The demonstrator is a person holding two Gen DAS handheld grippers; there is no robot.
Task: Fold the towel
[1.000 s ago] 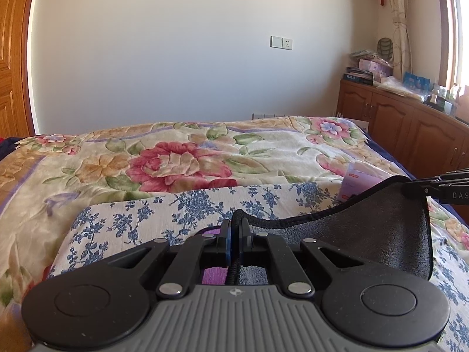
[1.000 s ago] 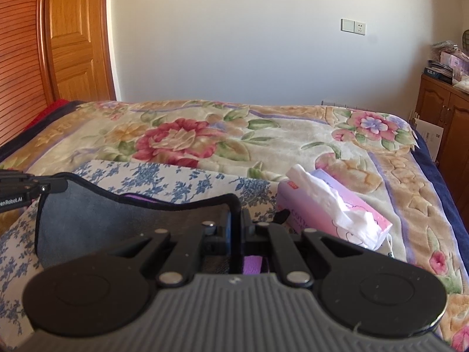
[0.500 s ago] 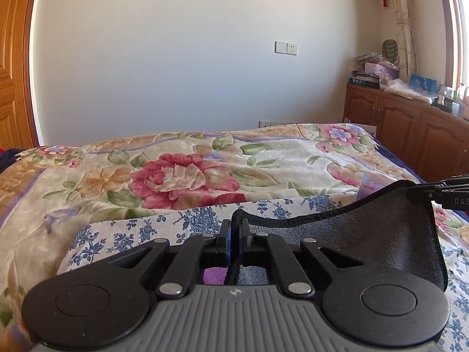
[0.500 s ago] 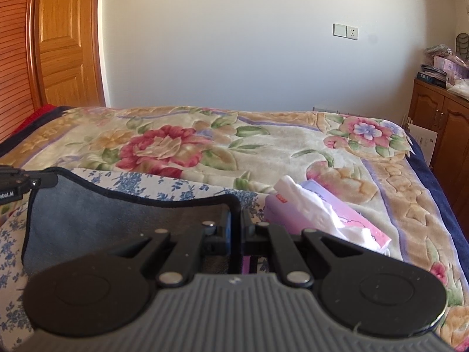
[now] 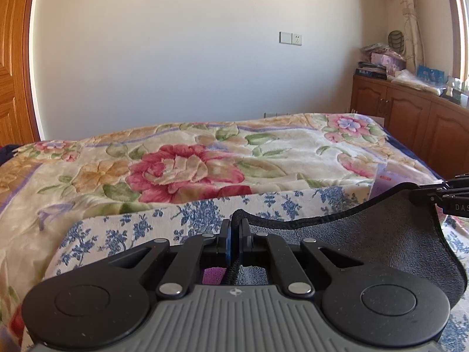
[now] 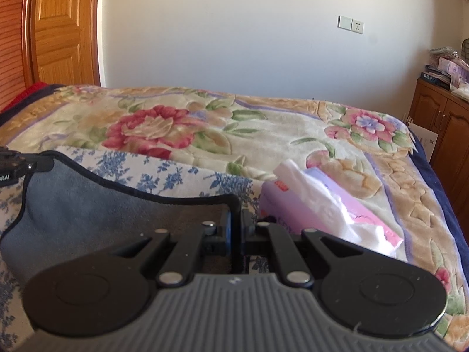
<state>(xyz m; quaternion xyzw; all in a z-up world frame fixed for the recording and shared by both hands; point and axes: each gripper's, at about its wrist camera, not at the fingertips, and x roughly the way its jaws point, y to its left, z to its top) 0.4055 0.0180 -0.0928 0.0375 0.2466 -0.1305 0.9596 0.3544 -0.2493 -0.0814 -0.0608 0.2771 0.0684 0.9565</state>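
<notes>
A grey towel (image 5: 366, 240) with a black hem hangs stretched between my two grippers, above a blue-flowered white cloth (image 5: 132, 231) on the bed. My left gripper (image 5: 234, 228) is shut on the towel's left top corner. My right gripper (image 6: 234, 208) is shut on the right top corner; the towel (image 6: 88, 205) sags between them. The right gripper's tip shows at the right edge of the left wrist view (image 5: 439, 195), and the left gripper's tip shows at the left edge of the right wrist view (image 6: 17, 164). A purple patch (image 5: 214, 275) shows below the left jaws.
A floral blanket (image 5: 190, 164) covers the bed. A pink tissue pack (image 6: 322, 205) lies on the bed right of the towel. Wooden cabinets (image 5: 410, 114) with clutter stand at the right, a wooden door (image 6: 55, 26) at the left, a plain wall behind.
Both grippers have lifted with the towel; the views have tilted up and the towel's top edge is higher and tauter over the flowered cloth.
</notes>
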